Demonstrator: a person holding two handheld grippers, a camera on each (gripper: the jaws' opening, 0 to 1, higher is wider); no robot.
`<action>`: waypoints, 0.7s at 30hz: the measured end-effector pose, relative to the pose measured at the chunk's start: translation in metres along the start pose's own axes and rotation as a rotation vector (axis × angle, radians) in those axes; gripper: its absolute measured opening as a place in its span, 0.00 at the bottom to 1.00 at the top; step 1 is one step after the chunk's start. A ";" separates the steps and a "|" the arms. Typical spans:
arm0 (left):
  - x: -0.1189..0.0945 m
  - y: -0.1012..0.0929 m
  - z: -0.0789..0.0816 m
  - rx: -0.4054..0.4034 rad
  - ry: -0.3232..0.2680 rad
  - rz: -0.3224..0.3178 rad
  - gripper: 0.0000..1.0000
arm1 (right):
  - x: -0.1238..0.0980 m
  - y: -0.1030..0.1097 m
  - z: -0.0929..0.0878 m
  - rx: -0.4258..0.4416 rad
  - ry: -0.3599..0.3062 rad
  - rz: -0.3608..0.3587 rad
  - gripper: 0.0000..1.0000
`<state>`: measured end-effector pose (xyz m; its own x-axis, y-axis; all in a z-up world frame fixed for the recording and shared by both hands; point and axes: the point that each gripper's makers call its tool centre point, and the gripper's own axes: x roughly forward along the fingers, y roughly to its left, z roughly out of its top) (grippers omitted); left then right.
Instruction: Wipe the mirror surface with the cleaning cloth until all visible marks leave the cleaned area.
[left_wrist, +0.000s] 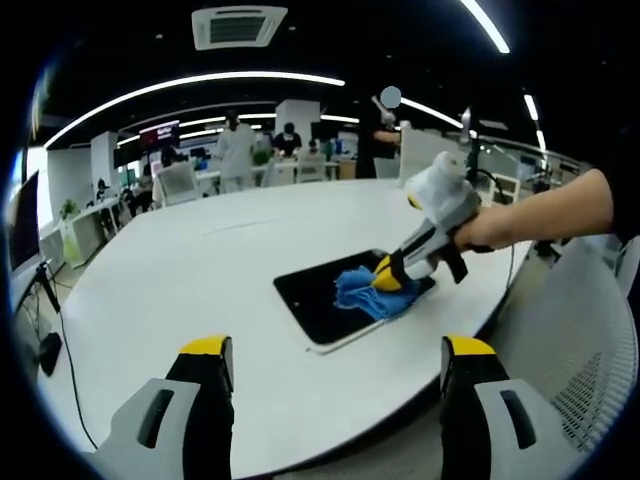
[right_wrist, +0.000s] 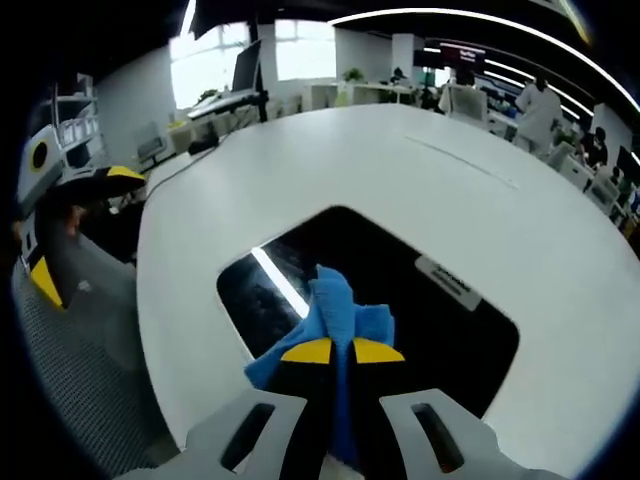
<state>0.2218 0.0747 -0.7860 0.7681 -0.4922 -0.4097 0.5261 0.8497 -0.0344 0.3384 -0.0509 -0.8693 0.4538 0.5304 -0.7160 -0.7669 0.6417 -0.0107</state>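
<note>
The right gripper (right_wrist: 342, 352), clamped on the blue cloth (right_wrist: 335, 305), is wiping the mirror (right_wrist: 440, 320); smudges near the reflection suggest wiping is unfinished; the left gripper (left_wrist: 335, 360) is hanging wide open, empty.

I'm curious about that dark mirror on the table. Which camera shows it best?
The right gripper view: the mirror lies close below, large, with a ceiling light reflected in it and the cloth on it. The left gripper view shows it smaller and farther off, partly covered by the cloth and right hand-held gripper.
</note>
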 end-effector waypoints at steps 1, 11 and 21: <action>0.000 0.000 0.000 0.000 0.000 -0.001 0.85 | 0.002 -0.003 0.002 0.003 -0.001 -0.005 0.00; 0.000 0.000 0.000 0.000 0.000 0.000 0.84 | 0.014 -0.021 0.014 0.020 -0.005 -0.037 0.00; 0.000 0.000 -0.001 0.000 0.000 0.000 0.83 | 0.026 -0.042 0.025 0.046 -0.008 -0.080 0.00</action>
<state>0.2218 0.0749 -0.7866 0.7679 -0.4924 -0.4098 0.5262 0.8496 -0.0349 0.3934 -0.0504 -0.8701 0.5167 0.4804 -0.7086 -0.7062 0.7071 -0.0356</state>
